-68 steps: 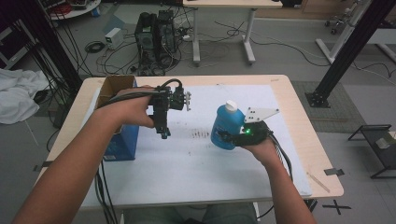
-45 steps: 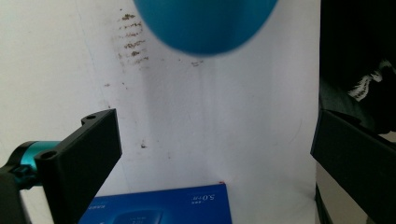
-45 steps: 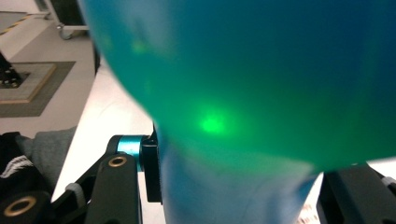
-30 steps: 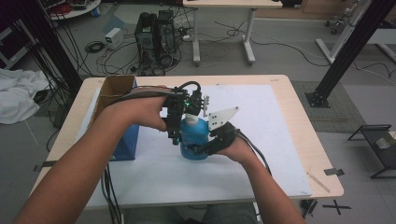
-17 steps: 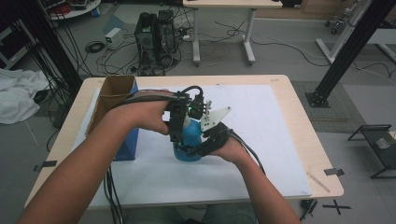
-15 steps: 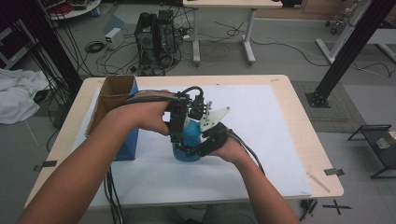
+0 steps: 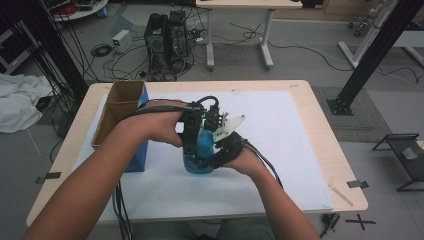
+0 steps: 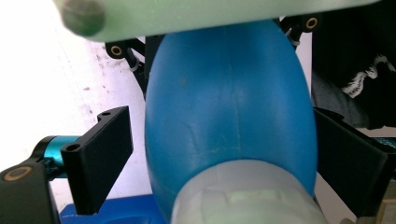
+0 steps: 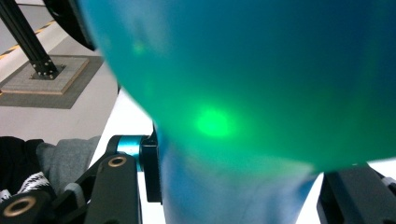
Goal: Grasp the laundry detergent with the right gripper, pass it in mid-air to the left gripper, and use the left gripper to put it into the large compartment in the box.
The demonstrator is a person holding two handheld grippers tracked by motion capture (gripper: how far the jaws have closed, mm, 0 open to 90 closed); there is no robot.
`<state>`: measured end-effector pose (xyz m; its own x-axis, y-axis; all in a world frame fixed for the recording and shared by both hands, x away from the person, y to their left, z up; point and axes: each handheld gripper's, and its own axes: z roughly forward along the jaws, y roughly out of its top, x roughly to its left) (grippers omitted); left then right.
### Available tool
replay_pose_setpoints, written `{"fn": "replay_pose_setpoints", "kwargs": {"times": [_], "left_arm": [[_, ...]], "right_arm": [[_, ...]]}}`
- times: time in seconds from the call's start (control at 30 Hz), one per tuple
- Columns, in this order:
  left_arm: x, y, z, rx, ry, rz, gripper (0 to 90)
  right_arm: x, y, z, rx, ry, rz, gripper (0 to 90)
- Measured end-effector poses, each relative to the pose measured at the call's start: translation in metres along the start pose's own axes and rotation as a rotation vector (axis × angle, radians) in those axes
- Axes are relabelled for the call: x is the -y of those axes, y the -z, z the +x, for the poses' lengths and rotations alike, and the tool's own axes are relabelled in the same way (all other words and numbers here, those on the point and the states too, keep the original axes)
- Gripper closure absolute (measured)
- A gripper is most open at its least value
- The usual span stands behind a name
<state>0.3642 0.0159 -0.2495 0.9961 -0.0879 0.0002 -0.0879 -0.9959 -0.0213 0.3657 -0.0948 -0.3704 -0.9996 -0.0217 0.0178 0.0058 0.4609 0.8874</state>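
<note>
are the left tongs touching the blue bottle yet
Apart on at least one side. In the left gripper view, white table shows between the left-hand jaw of the left tongs and the blue bottle; the other jaw's contact is unclear.

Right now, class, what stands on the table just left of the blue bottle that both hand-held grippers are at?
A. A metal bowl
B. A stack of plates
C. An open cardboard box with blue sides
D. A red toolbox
C: in the high view an open box, brown inside and blue outside, stands on the table left of the bottle.
</note>
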Motion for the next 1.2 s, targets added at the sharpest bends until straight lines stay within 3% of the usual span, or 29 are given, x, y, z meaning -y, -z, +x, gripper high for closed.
{"fn": "replay_pose_setpoints", "kwargs": {"times": [0.13,0.5,0.77,0.83,0.87,0.93,1.07,1.2], "left_arm": [[-0.0006,0.0004,-0.0008,-0.004,0.002,-0.005,13.0],[-0.0026,-0.002,-0.0005,-0.012,-0.006,0.005,18.5],[-0.0028,-0.0025,-0.001,0.006,-0.002,0.014,23.8],[-0.0031,-0.0028,-0.0012,0.002,-0.003,0.013,25.5],[-0.0033,-0.003,-0.0015,-0.003,-0.005,0.012,25.5],[-0.0036,-0.0027,-0.001,-0.002,-0.004,0.016,26.3],[-0.0037,-0.0024,-0.0007,0.003,-0.008,0.011,29.9],[-0.0038,-0.0019,-0.0001,0.001,-0.009,0.018,31.2]], "right_arm": [[0.0,-0.0006,-0.0017,0.005,0.019,-0.006,45.2],[-0.0007,-0.0019,-0.001,0.0,0.011,-0.005,45.2],[-0.001,-0.0021,-0.0005,-0.003,0.006,-0.001,45.2],[-0.001,-0.0035,-0.0034,0.011,0.042,-0.023,45.2],[-0.001,-0.0021,0.0017,-0.013,-0.023,0.009,45.2],[-0.001,-0.0017,0.0032,-0.023,-0.047,0.022,45.2],[-0.0009,-0.0031,-0.0018,0.004,0.012,-0.017,45.2],[-0.0008,-0.0029,-0.0009,-0.004,-0.001,-0.006,45.2]]}}
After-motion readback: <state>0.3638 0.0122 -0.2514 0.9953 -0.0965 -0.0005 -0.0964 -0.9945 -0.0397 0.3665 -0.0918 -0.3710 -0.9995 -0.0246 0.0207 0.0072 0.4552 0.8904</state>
